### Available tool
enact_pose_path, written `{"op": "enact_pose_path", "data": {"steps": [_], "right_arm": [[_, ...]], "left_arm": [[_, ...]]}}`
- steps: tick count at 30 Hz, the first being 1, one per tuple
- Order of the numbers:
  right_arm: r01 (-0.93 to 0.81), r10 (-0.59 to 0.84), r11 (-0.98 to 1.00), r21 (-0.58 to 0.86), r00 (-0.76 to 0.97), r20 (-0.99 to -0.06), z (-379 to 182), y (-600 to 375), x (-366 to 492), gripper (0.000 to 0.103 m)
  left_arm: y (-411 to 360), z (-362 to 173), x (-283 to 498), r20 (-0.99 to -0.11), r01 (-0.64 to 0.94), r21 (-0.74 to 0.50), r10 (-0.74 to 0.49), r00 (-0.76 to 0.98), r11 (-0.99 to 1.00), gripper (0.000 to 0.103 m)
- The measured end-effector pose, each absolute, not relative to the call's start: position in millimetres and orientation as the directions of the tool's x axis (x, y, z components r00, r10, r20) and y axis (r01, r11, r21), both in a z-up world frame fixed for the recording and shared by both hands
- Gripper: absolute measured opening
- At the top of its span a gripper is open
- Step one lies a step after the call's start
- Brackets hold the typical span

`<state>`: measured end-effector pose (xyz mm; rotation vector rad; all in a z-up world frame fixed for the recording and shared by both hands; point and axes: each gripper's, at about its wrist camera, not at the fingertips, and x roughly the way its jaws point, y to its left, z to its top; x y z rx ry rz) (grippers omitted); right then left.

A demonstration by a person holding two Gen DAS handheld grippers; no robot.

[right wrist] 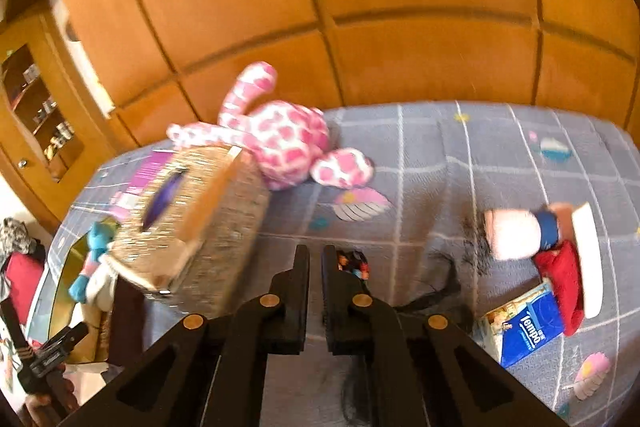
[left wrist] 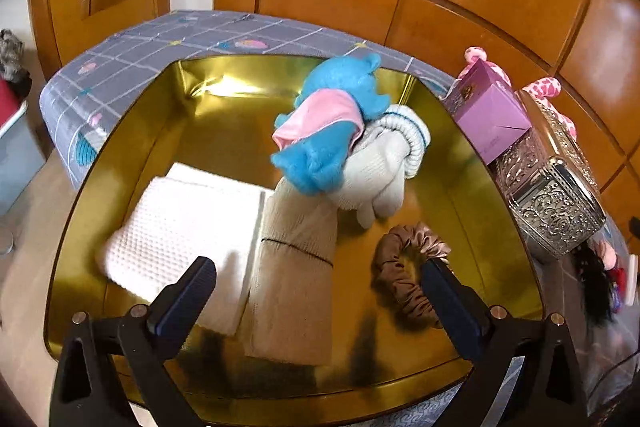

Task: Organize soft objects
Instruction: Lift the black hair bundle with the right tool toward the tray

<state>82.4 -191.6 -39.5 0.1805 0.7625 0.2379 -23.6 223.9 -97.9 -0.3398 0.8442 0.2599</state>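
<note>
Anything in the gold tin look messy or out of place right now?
Yes. The towel and beige cloth lie flat and folded, but the blue plush is heaped crookedly on the white gloves near the tin's far wall. The brown scrunchie lies loose beside the left claw.

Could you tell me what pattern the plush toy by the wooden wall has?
Pink patches on white; the plush toy shows best in the right wrist view.

Bed (right wrist: 440, 163) with grey grid-print sheet. Directly on it: gold tin (left wrist: 448, 131), silver embossed box (right wrist: 208, 211), pink spotted plush (right wrist: 280, 139), blue Tempo tissue pack (right wrist: 524, 331), a doll (right wrist: 540, 239) (blurred, probably), purple box (left wrist: 488, 111).
</note>
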Motion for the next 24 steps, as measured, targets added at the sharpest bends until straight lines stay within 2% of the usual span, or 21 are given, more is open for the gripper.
{"op": "enact_pose_path", "data": {"steps": [2, 3, 4, 6, 9, 12, 17, 21, 24], "right_arm": [[-0.158, 0.227, 0.974, 0.164, 0.702, -0.675, -36.7, -182.3, 81.8, 0.005], [-0.16, 0.217, 0.976, 0.148, 0.69, -0.691, -39.0, -182.2, 83.5, 0.009], [-0.172, 0.221, 0.975, 0.142, 0.66, -0.718, -43.6, -181.5, 88.9, 0.023], [-0.199, 0.202, 0.975, 0.099, 0.609, -0.767, -53.3, -180.3, 95.9, 0.04], [-0.232, 0.142, 0.973, 0.013, 0.547, -0.825, -74.3, -177.2, 106.7, 0.043], [-0.239, 0.085, 0.97, -0.037, 0.482, -0.872, -100.0, -176.0, 121.0, 0.043], [-0.259, 0.103, 0.966, -0.015, 0.435, -0.894, -120.2, -172.3, 125.0, 0.039], [-0.23, 0.086, 0.973, -0.029, 0.475, -0.876, -119.9, -174.2, 116.2, 0.031], [-0.217, 0.102, 0.976, -0.014, 0.513, -0.852, -105.8, -172.8, 98.2, 0.018]], "left_arm": [[225.9, -93.9, -27.0, -0.759, -0.357, -0.214, 0.075, 0.646, 0.909, 0.103], [228.2, -92.8, -25.8, -0.754, -0.357, -0.216, 0.077, 0.653, 0.909, 0.103], [229.4, -90.1, -26.5, -0.748, -0.356, -0.218, 0.079, 0.659, 0.909, 0.103], [228.8, -84.6, -28.5, -0.736, -0.351, -0.22, 0.081, 0.672, 0.91, 0.103], [224.6, -78.8, -29.3, -0.725, -0.333, -0.213, 0.08, 0.684, 0.918, 0.103], [221.7, -73.7, -28.7, -0.716, -0.321, -0.199, 0.086, 0.692, 0.926, 0.103], [225.8, -71.9, -26.5, -0.719, -0.334, -0.193, 0.098, 0.688, 0.923, 0.103], [230.7, -67.8, -26.3, -0.715, -0.358, -0.166, 0.138, 0.686, 0.919, 0.103], [239.5, -60.4, -27.1, -0.699, -0.384, -0.152, 0.175, 0.694, 0.911, 0.103]]}}
